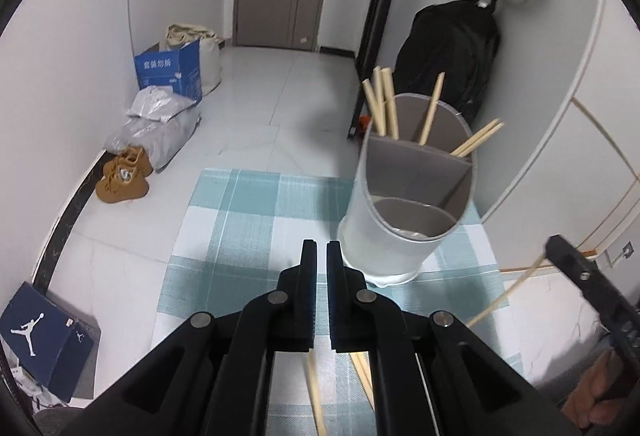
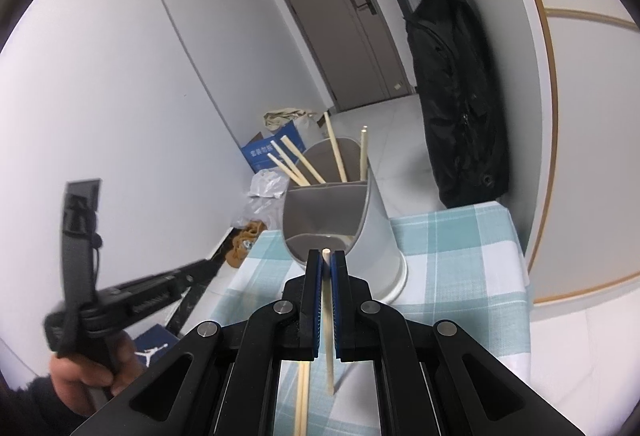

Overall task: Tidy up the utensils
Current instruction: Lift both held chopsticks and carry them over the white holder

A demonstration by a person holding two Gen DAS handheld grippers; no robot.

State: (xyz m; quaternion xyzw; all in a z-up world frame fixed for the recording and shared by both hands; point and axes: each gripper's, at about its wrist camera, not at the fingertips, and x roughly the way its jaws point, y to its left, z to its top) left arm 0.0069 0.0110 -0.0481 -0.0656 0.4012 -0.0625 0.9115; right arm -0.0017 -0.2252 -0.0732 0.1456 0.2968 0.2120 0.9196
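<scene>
Now right gripper clamps chopstick lengthwise, tip toward holder; left gripper seemingly pinches another

6 chopsticks stand in 1 holder; 2 shoes.

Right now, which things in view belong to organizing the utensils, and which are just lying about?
Part of the job:
- divided holder
- chopsticks standing in it
- chopstick in the right tool
- loose chopsticks on the checked cloth

Just lying about:
- tan shoes
- blue box
- black jacket
- shoebox
</scene>
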